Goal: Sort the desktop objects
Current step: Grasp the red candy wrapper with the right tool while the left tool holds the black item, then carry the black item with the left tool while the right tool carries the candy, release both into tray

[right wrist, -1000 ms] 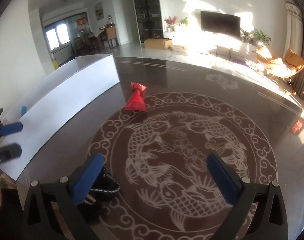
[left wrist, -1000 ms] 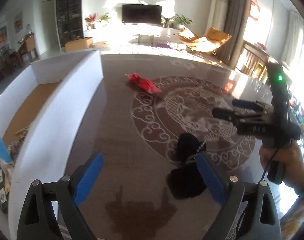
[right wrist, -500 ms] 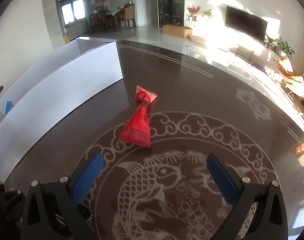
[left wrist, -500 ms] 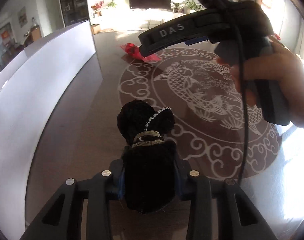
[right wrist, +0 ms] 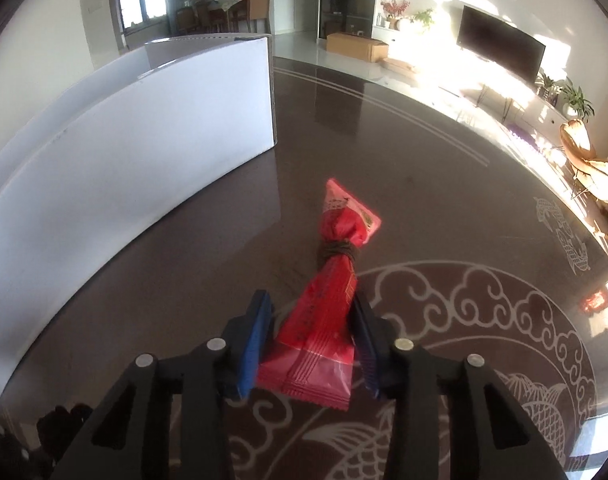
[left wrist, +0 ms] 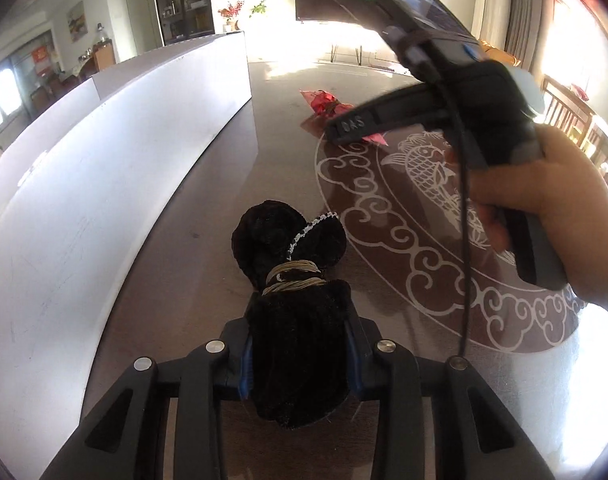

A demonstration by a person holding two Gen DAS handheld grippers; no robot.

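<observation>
A black velvet pouch (left wrist: pixel 295 320) tied with gold cord lies on the dark table. My left gripper (left wrist: pixel 297 356) is shut on its lower part. A red packet (right wrist: pixel 324 312) tied round the middle with brown cord lies on the table. My right gripper (right wrist: pixel 312 332) has closed in on its wide end, with the blue pads (right wrist: pixel 257 332) at both sides of it. The red packet also shows in the left wrist view (left wrist: pixel 328 108), partly behind the right gripper's body (left wrist: pixel 444 92) and the hand holding it.
A white box with tall walls (left wrist: pixel 115 168) stands along the left; it also shows in the right wrist view (right wrist: pixel 123 152). The table top bears a white fish and cloud pattern (right wrist: pixel 484 320). Bright sun glare lies on the table's right side.
My left gripper has closed on the black pouch and holds it. My right gripper has moved forward to the red packet and narrowed around its wide end.
</observation>
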